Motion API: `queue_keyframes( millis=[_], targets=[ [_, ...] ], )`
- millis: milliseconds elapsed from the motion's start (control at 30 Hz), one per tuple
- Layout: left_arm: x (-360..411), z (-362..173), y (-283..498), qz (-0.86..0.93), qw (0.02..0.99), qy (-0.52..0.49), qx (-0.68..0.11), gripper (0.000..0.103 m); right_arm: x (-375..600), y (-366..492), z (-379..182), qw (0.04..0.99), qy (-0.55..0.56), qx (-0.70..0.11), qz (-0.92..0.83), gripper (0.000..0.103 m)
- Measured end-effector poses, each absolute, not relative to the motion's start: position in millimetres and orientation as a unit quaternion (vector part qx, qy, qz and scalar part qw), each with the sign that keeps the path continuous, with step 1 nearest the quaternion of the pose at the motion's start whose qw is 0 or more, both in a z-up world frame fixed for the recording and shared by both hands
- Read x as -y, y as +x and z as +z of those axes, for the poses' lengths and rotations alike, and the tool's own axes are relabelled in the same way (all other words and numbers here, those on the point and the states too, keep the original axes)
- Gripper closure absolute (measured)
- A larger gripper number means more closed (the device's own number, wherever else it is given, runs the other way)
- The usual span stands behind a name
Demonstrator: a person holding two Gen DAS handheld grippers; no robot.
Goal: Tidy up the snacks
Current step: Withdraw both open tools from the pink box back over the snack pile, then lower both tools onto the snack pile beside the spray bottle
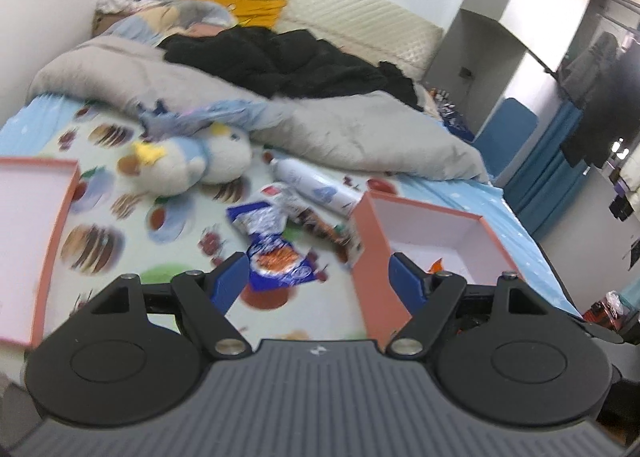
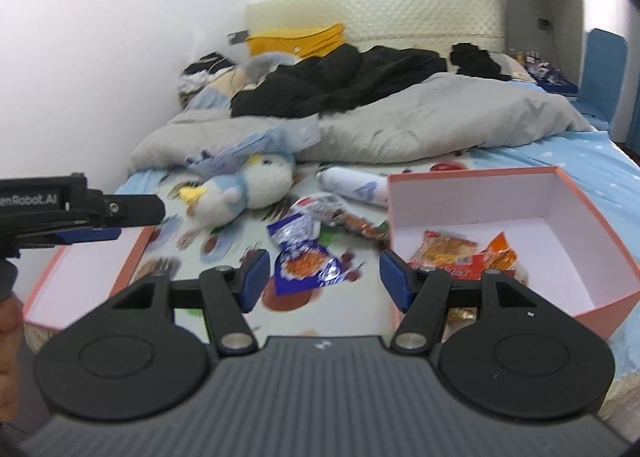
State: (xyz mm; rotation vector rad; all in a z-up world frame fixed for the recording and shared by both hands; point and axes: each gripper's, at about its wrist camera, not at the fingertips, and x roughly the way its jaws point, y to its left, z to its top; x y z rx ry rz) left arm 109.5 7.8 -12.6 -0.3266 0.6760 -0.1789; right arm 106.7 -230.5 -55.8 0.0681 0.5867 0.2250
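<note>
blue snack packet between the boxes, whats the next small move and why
Probably lower the open right tongs onto the crinkled blue foil snack packet: it lies loose on the bedsheet right ahead, framed by both fingers, and the pink cardboard box already holding orange packets sits just beside it.
</note>
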Motion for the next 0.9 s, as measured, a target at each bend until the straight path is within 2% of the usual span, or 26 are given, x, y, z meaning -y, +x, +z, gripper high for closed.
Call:
queue_keyframes(
  millis=[333,900],
  targets=[
    [-27.3,-49.8,118.8,-0.066,0.912,-0.192,-0.357,0.022,210.3,106.6,-72.3,0.939,0.005,-0.319,0.125,0.040],
    [-23.3,-95.2,201.0,-0.057,0.890,-0.183,-0.413,0.022,203.8,167.5,-94.0,0.926,-0.028,-0.356,0.127,0.040]
  ],
)
